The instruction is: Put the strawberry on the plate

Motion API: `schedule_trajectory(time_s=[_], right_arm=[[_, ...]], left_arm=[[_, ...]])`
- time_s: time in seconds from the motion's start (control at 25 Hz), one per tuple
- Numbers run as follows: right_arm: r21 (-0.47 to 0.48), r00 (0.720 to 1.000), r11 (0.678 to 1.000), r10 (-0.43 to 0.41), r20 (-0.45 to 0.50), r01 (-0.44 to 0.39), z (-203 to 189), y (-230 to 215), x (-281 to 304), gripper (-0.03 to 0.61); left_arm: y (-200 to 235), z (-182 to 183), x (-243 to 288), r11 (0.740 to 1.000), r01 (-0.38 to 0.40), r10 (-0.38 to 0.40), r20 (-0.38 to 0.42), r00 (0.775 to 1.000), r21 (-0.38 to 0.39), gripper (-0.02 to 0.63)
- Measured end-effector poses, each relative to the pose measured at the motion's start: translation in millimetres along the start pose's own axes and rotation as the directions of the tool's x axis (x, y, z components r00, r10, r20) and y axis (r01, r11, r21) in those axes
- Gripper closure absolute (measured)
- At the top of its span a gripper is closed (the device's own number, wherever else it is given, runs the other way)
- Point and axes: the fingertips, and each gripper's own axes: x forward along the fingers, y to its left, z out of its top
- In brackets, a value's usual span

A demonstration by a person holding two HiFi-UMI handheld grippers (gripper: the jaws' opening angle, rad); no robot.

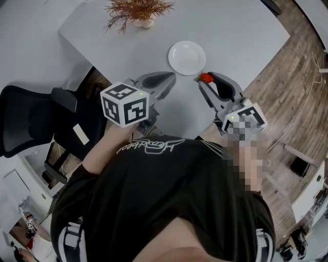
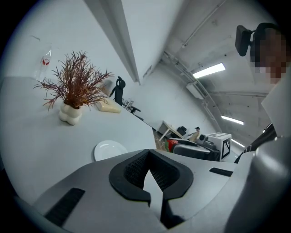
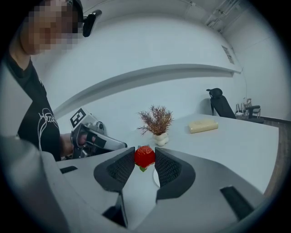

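Observation:
A red strawberry [image 1: 206, 78] [image 3: 144, 156] sits pinched between the tips of my right gripper [image 1: 205, 80] [image 3: 144, 157], which is shut on it. It hangs over the grey table, just off the near right rim of the empty white plate [image 1: 187, 57] [image 2: 109, 149]. A sliver of that plate [image 3: 155, 177] shows between the right jaws, under the fruit. My left gripper [image 1: 172, 77] [image 2: 148, 153] hovers to the plate's near left; its pads meet at the tips with nothing in them. From the left gripper view the strawberry [image 2: 172, 144] shows at the right gripper's tip.
A dried plant in a white vase [image 1: 138, 10] [image 2: 72, 111] [image 3: 158, 132] stands at the table's far side. A pale yellow block [image 3: 203, 125] lies further off. A black office chair [image 1: 31, 120] is at the left. The table edge [image 1: 266, 56] drops to wooden floor at the right.

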Motion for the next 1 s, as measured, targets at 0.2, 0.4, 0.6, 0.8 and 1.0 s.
schedule_trajectory(time_s=[0.2, 0.4, 0.6, 0.8, 1.0], right_arm=[[-0.045, 0.999, 0.999, 0.003, -0.047, -0.005, -9.7, -23.1, 24.7, 0.445], [-0.036, 0.997, 0.999, 0.019, -0.081, -0.022, -18.7, -44.8, 49.8, 0.445], [-0.025, 0.995, 1.000, 0.003, -0.097, -0.005, -30.2, -68.0, 70.3, 0.445], [-0.075, 0.988, 0.997, -0.032, -0.148, 0.021, -47.7, -89.1, 91.4, 0.445], [-0.114, 0.975, 0.993, -0.041, -0.217, 0.016, -70.8, -97.6, 107.6, 0.445]], left_arm=[[10.7, -4.9, 6.6, 0.999, -0.018, 0.018, 0.000, 1.000, -0.039, 0.607], [23.1, -9.5, 11.0, 0.996, -0.040, 0.040, 0.003, 0.999, -0.075, 0.607], [38.7, -22.5, 16.1, 0.994, -0.053, 0.053, -0.008, 0.999, -0.094, 0.607], [52.6, -31.8, 18.3, 0.987, -0.086, 0.085, -0.014, 0.996, -0.132, 0.609], [57.1, -42.5, 19.4, 0.985, -0.094, 0.089, -0.039, 0.995, -0.143, 0.607]])
